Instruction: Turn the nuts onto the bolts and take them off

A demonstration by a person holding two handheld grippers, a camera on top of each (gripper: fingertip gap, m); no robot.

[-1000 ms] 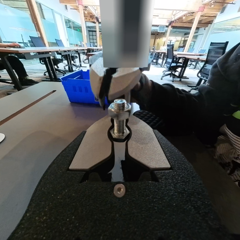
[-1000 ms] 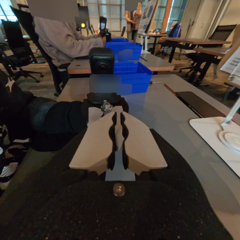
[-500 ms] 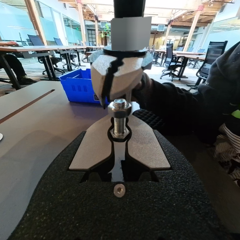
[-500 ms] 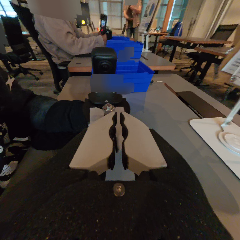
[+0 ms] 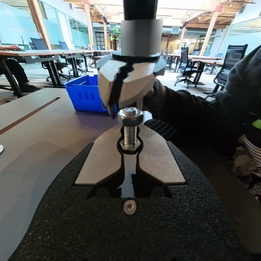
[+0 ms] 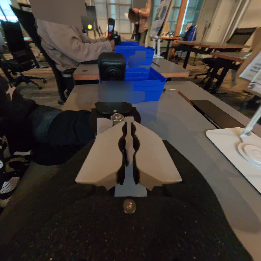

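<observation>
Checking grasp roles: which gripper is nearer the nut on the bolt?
Right. The right gripper hangs just above the nut, apart from it; the left gripper clamps the bolt head, lower down.

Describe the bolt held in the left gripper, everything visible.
The bolt is shiny silver metal and stands upright, its hex head clamped between the left gripper jaws. Its threaded shank rises bare to a hex nut at the top, where the shank's end shows about flush. The right gripper hangs close behind the nut; contact is unclear.
</observation>
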